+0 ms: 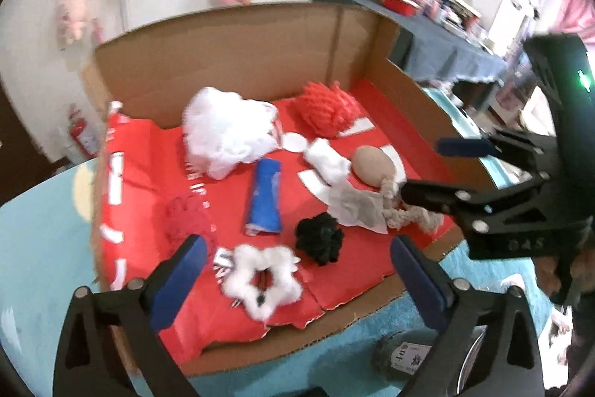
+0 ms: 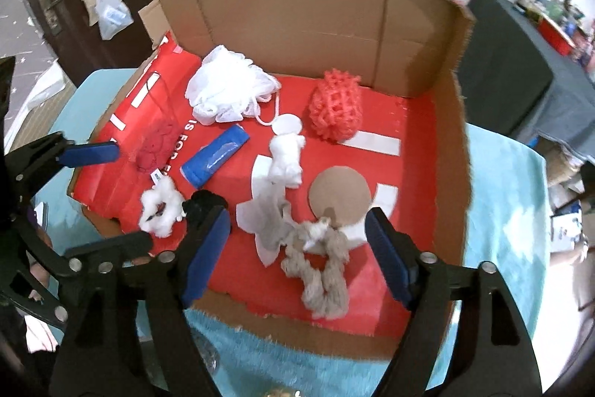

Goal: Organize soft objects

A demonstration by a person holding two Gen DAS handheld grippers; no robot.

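Right wrist view looks down on the knotted rope toy, lying at the near edge of the cardboard box, its tan ball end just beyond. The right gripper hovers over it, jaws spread wide and empty, seemingly lined up to pick it. A grey-white cloth touches the rope's left side, so a grab may snag it. To the left, the left gripper hangs wide open and empty above the white fluffy scrunchie. Farther back sit the black pom, blue roll, white mesh pouf and red mesh sponge.
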